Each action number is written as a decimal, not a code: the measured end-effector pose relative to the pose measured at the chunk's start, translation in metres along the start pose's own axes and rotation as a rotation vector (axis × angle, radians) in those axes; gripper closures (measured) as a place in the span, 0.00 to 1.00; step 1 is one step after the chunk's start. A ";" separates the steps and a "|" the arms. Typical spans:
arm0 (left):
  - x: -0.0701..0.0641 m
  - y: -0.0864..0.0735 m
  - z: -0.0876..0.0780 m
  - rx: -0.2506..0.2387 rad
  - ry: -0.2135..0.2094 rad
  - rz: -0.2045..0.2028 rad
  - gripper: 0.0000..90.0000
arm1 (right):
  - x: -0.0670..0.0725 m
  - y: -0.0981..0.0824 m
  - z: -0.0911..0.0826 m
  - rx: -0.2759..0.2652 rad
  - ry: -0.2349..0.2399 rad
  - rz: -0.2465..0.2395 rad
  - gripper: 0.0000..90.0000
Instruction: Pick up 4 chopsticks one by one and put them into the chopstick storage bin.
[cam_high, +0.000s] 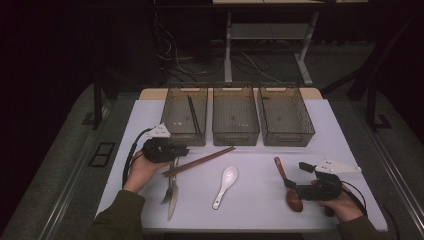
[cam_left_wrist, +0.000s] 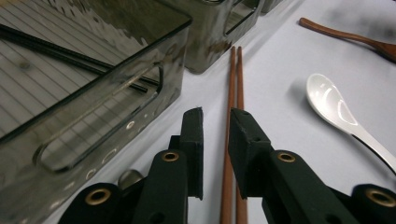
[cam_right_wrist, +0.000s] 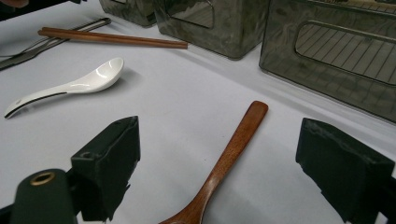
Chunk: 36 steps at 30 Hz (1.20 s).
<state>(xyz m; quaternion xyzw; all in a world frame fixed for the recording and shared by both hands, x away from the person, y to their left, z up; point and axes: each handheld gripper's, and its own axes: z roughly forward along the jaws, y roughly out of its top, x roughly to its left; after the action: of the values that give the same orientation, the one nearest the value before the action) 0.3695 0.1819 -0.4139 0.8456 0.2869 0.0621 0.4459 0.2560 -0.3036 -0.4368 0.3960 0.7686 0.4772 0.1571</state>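
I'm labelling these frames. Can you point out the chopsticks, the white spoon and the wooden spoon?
chopsticks (cam_left_wrist: 232, 79), left gripper view, mid-shaft beyond the jaws
white spoon (cam_high: 229, 175), high view, bowl
wooden spoon (cam_right_wrist: 238, 137), right gripper view, handle

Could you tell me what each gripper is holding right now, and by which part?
The left gripper straddles the brown chopsticks near one end, not visibly clamping. The right gripper stands open around the wooden spoon handle.

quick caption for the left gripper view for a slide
Left gripper narrowed around brown chopsticks, beside a clear bin.
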 end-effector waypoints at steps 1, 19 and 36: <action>0.002 0.001 0.003 0.009 -0.006 -0.002 0.84 | 0.000 0.000 0.000 -0.001 0.000 0.000 0.15; -0.002 -0.004 0.033 0.120 -0.055 0.020 0.82 | 0.000 0.000 0.000 0.005 0.001 -0.010 0.15; -0.005 -0.007 0.042 0.176 -0.045 0.044 0.82 | 0.000 -0.001 0.001 0.008 0.001 -0.013 0.15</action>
<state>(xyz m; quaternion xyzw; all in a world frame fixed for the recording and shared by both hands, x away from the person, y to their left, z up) 0.3775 0.1515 -0.4435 0.8887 0.2624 0.0278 0.3748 0.2563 -0.3034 -0.4378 0.3914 0.7732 0.4733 0.1582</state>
